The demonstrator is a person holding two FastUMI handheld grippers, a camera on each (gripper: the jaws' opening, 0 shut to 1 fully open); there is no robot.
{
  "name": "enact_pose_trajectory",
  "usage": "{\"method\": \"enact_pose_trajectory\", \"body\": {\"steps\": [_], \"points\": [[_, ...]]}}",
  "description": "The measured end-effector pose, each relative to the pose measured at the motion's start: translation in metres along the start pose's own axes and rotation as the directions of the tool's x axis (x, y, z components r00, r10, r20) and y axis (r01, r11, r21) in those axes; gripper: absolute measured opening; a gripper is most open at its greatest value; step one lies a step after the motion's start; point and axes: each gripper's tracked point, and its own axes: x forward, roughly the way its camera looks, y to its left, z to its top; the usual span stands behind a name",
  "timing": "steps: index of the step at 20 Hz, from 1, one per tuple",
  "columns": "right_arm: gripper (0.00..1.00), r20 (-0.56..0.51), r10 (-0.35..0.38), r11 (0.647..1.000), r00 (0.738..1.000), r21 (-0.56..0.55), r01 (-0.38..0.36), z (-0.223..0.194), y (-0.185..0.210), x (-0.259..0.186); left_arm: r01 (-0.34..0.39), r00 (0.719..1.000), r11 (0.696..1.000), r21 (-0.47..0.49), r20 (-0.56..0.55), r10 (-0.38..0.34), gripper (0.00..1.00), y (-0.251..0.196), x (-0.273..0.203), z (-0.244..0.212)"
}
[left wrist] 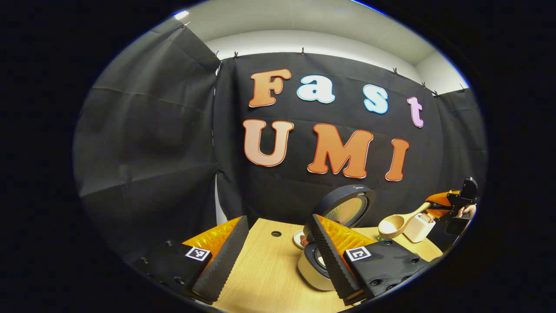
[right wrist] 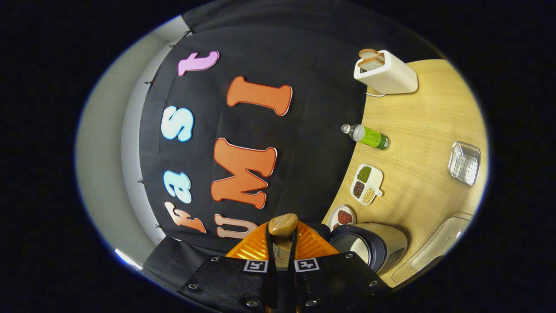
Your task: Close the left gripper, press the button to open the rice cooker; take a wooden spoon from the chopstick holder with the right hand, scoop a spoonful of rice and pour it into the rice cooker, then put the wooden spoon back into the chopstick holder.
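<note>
Two tongs are at work. The right gripper [right wrist: 282, 243] is clamped on the handle of the wooden spoon [right wrist: 282, 225], its fingers pinched close with the wood between them. In the left gripper view that spoon [left wrist: 393, 225] juts out ahead of the tongs holding it, bowl level, over the white chopstick holder [left wrist: 418, 228]; whether it carries rice I cannot tell. The left gripper [left wrist: 278, 256] stands wide and empty, and the rice cooker [left wrist: 323, 256] sits just beyond its right finger, lid [left wrist: 347, 208] raised.

By my judgement the spoon is light, stiff and smooth, so it could twist in a loose pinch; gripping the handle well back from the bowl, as now, should keep it level. The cooker looks heavy enough to stay put.

Small marks on the lid rim are too tiny to read. Square coded tags sit on both tongs.
</note>
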Motion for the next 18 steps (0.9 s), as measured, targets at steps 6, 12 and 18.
{"method": "enact_pose_trajectory", "body": {"steps": [6,12,18], "points": [[0.08,-0.021,-0.021,0.995,1.000,-0.100,0.019,-0.017,0.005,0.023,-0.054,0.999,0.999,-0.007,-0.003,0.054,0.98,0.027,-0.007,-0.003],[0.08,-0.021,-0.032,0.986,0.999,-0.167,0.028,-0.023,0.007,0.029,-0.073,0.997,0.997,-0.005,-0.002,0.073,0.97,0.033,-0.010,-0.004],[0.08,-0.004,-0.030,0.971,1.000,-0.238,0.028,-0.023,0.014,0.032,-0.066,0.998,0.998,-0.009,-0.007,0.066,0.97,0.028,-0.008,-0.007]]}}
